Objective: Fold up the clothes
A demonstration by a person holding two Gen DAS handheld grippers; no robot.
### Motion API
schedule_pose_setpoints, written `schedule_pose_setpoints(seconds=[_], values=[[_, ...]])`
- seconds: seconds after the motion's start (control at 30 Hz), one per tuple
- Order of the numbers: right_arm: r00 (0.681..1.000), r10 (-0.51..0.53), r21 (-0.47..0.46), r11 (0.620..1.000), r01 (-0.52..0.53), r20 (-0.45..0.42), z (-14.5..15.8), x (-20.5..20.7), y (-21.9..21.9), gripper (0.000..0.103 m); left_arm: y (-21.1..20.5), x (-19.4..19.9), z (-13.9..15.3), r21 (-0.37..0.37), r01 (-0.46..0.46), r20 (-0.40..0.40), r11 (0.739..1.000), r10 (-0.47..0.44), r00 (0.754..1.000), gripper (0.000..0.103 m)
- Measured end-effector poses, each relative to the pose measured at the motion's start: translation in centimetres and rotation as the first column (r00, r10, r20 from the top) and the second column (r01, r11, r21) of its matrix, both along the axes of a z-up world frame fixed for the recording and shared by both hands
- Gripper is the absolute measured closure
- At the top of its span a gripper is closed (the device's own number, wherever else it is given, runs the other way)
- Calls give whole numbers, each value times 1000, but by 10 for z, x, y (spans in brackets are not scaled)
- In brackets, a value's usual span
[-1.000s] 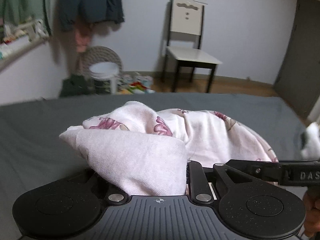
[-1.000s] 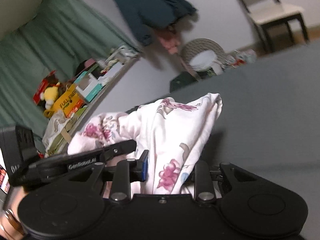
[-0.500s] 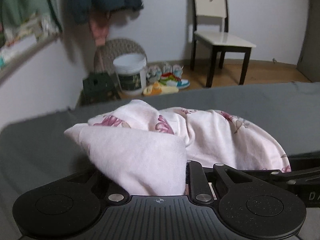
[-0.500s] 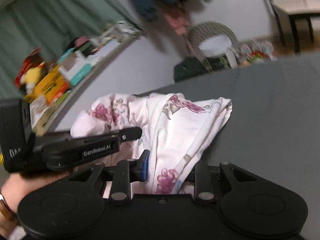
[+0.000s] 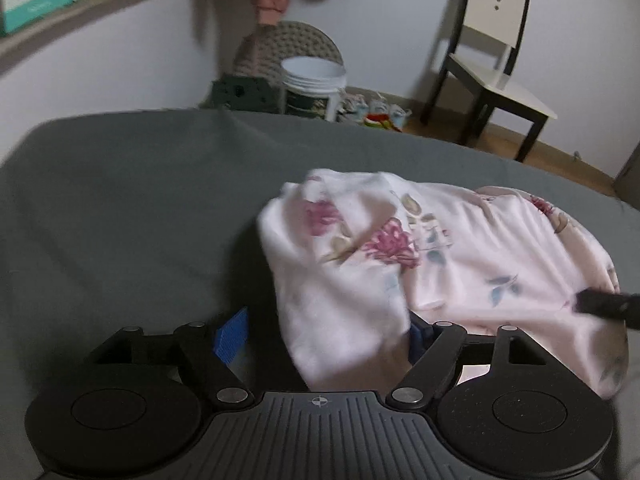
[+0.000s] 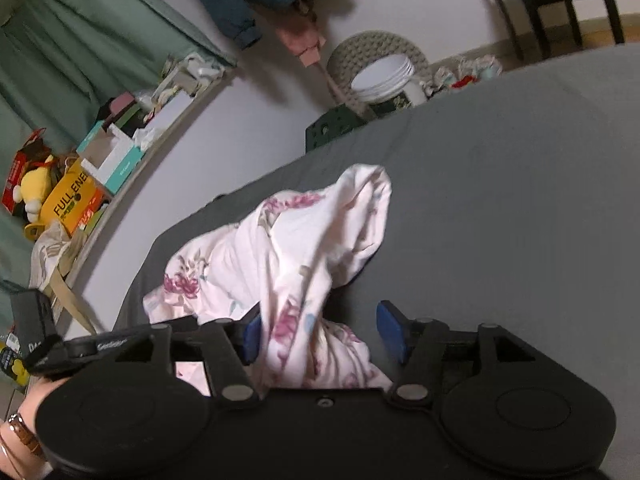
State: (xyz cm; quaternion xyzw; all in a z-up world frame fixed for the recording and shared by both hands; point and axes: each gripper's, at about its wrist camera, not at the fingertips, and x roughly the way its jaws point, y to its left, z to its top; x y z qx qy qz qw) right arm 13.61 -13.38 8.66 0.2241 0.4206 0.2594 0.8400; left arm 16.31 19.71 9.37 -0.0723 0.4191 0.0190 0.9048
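Observation:
A pale pink garment with a floral print [image 5: 400,256] lies crumpled on the grey bed cover [image 5: 120,208]. My left gripper [image 5: 326,334] stands open. Its left blue pad is bare, and a fold of the cloth drapes over its right finger. One dark finger of the other gripper [image 5: 604,306] rests against the cloth at the right. In the right wrist view the garment [image 6: 288,248] sags between the spread blue pads of my open right gripper [image 6: 322,334]. The left gripper [image 6: 80,348] is low at the left, held by a hand wearing a watch [image 6: 20,428].
Beyond the bed's far edge stand a white bucket [image 5: 312,84], a dark stool, shoes and a chair [image 5: 496,68]. Along the wall a ledge holds boxes and a yellow toy [image 6: 76,196]. A green curtain [image 6: 80,40] and hung coats are above it.
Both grippers have opened and let go of the garment, which has dropped onto the bed. The left gripper's view has tilted down and swung left.

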Motion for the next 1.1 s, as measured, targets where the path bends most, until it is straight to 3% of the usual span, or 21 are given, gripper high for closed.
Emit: schedule_pose_setpoints(seconds=[0.07, 0.13, 0.23, 0.3, 0.4, 0.43, 0.5, 0.53, 0.57, 0.63, 0.7, 0.77, 0.83, 0.9, 0.93, 1.0, 1.03, 1.1], values=[[995, -13, -42, 999, 17, 94, 16, -12, -3, 47, 2, -17, 14, 25, -5, 99, 1000, 2, 995, 26], [969, 27, -71, 997, -10, 246, 36, -28, 0, 48, -5, -35, 31, 42, 26, 222, 999, -35, 974, 26], [905, 218, -119, 975, -187, 366, 52, -41, 18, 49, -29, -53, 38, 85, 216, 287, 973, -231, 930, 26], [838, 384, -228, 921, -316, 388, 53, -51, 38, 52, -55, -64, 28, 169, 375, 243, 912, -407, 881, 26], [715, 600, -442, 784, -436, 358, 37, -68, 65, 56, -92, -74, 2, 343, 529, 79, 776, -585, 807, 26], [701, 630, -490, 752, -441, 336, 29, -70, 68, 56, -99, -76, -9, 375, 566, 20, 734, -617, 786, 26], [672, 682, -579, 683, -446, 288, 12, -73, 74, 58, -107, -77, -27, 418, 599, -70, 683, -633, 771, 26], [670, 688, -599, 669, -439, 279, 7, -71, 73, 59, -106, -78, -30, 425, 594, -69, 683, -630, 774, 26], [668, 694, -618, 657, -432, 270, 2, -70, 71, 61, -103, -77, -30, 417, 580, -62, 700, -614, 787, 26], [673, 686, -627, 660, -414, 277, 1, -63, 63, 68, -94, -76, -28, 423, 557, -68, 715, -588, 806, 26], [660, 698, -637, 649, -417, 278, 6, -61, 59, 68, -88, -78, -24, 479, 558, -98, 677, -591, 801, 26], [570, 760, -711, 585, -391, 313, 11, -75, 59, 63, -89, -86, -22, 582, 568, -146, 582, -612, 777, 26], [472, 817, -779, 519, -351, 332, 16, -89, 59, 54, -96, -105, -22, 716, 562, -184, 415, -664, 725, 26], [379, 879, -867, 408, -285, 289, 3, -105, 64, 52, -107, -125, -33, 823, 526, -239, 216, -708, 664, 26], [333, 906, -904, 351, -246, 262, -3, -112, 67, 52, -113, -132, -39, 846, 515, -271, 136, -722, 636, 26], [244, 950, -959, 236, -156, 194, -16, -128, 72, 55, -122, -139, -50, 855, 517, -327, 43, -730, 601, 27], [202, 967, -978, 179, -106, 155, -22, -136, 74, 58, -126, -141, -55, 853, 522, -349, 15, -727, 592, 29], [127, 990, -998, 70, 1, 70, -35, -152, 79, 62, -132, -140, -61, 858, 514, -368, -15, -717, 592, 57]])
